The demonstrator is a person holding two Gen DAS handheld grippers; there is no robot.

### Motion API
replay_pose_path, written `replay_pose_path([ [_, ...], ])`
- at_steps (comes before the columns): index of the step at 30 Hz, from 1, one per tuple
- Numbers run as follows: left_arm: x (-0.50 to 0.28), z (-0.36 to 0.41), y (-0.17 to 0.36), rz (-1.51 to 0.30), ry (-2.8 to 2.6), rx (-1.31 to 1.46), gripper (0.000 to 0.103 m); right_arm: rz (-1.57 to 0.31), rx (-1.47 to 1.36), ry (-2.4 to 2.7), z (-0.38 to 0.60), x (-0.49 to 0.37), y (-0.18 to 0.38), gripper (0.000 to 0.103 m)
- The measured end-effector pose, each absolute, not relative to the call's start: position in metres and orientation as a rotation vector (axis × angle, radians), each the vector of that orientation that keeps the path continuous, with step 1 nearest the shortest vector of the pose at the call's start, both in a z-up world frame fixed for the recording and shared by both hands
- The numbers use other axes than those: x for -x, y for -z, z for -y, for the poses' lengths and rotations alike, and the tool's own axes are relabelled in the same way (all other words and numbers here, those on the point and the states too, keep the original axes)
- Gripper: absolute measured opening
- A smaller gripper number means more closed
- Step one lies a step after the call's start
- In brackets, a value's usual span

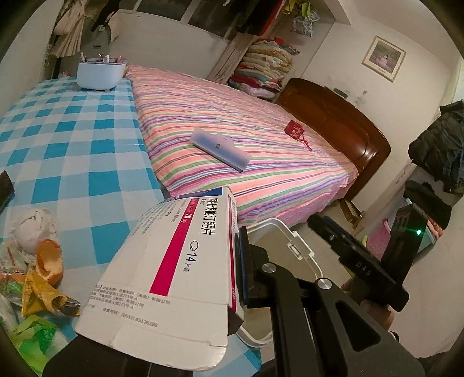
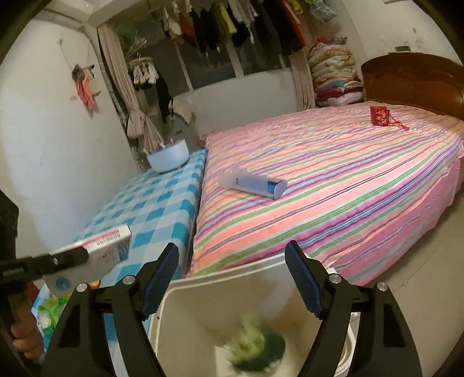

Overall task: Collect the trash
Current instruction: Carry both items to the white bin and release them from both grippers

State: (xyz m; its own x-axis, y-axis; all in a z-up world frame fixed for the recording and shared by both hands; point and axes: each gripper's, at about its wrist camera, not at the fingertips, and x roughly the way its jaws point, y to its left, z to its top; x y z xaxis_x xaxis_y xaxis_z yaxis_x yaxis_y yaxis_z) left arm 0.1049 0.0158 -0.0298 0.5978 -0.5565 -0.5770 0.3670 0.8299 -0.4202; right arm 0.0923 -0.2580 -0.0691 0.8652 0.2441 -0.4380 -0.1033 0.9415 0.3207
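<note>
White bin (image 2: 220,293) near bed, blurred green wrapper (image 2: 255,345) inside, right gripper (image 2: 232,287) open, empty, left gripper (image 1: 232,261) clamped on medicine box (image 1: 174,261)

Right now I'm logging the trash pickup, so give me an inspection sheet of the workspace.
Surface: table with blue checked cloth, beside a striped bed.
Job's things: flattened medicine box held in the left tongs; white bin on the floor, with a blurred green wrapper inside it.
Clutter: orange peel, crumpled tissue and yellow wrapper on the table; pale tub at its far end; grey case on the bed.
Grippers: left tongs shut on the box; right tongs open above the bin, nothing between them.
Cables: nothing seen.
Surroundings: wooden headboard, folded quilts, hanging clothes.
</note>
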Motion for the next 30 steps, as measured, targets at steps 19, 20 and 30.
replay_pose_path([
  [19, -0.105, 0.033, 0.041, -0.812, 0.671, 0.222, 0.006, -0.377, -0.331, -0.119, 0.278, -0.078, 0.055, 0.074],
  [20, -0.104, 0.036, 0.041, -0.813, 0.676, 0.217, 0.007, -0.373, -0.334, -0.116, 0.279, -0.078, 0.054, 0.074],
  [30, -0.082, 0.061, 0.031, -0.722, 0.682, 0.11, 0.076, -0.36, -0.351, -0.108, 0.285, -0.075, 0.053, 0.074],
])
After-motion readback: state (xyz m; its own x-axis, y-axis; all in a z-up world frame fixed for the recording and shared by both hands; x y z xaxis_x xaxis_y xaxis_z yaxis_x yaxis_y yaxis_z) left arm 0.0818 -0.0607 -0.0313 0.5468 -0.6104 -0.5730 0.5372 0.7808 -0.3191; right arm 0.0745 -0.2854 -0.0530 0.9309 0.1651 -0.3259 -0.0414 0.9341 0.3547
